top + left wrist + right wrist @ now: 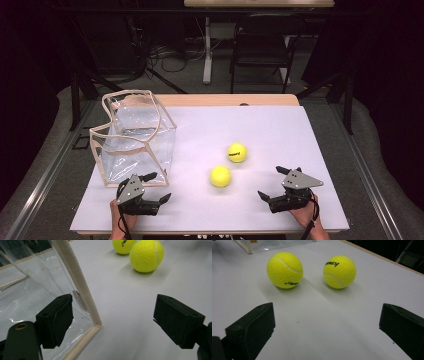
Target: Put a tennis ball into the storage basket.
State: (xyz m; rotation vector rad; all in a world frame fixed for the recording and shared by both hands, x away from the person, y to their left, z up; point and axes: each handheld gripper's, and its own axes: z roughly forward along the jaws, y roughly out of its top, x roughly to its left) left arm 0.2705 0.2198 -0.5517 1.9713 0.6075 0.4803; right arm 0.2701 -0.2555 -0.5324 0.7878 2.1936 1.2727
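Observation:
Two yellow tennis balls lie apart on the white tabletop (280,125), one nearer me (220,176) and one farther back (237,152). A clear plastic bag with beige trim (132,137) stands open-topped at the left. My left gripper (160,187) is open at the bag's front right corner, with one jaw in front of the clear wall (30,290) and the trim edge (80,285) between the jaws. The balls (146,255) (123,245) lie beyond it. My right gripper (270,182) is open and empty, pointing at both balls (285,269) (339,271).
The white sheet ends at a wooden strip (225,99) along the far edge. Beyond the table are a dark folding chair (262,45), a white table leg (206,50) and floor cables (170,57). Grey floor surrounds the table.

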